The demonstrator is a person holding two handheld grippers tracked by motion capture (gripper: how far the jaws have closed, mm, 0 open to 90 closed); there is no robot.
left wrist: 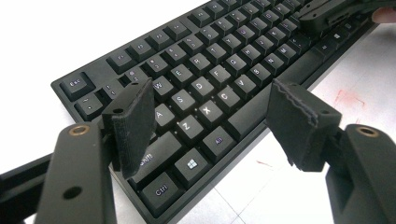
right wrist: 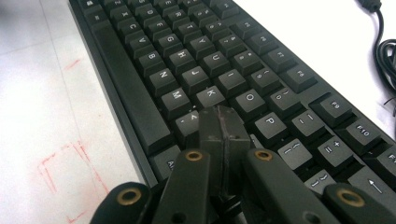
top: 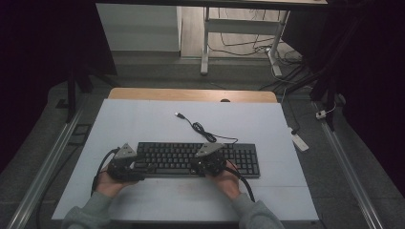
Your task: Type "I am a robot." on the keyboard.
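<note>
1. The keyboard (top: 198,160) is lying lower centre on the desk (top: 143,119).
2. Keys are being pressed (apparently) by the right tool (right wrist: 223,128), jaws closed together, empty.
3. The left tool (left wrist: 210,116) is being held wide; a key press is called for next.

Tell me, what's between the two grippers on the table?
In the high view, the black keyboard's middle rows of keys span the gap between the left gripper and the right gripper.
</note>
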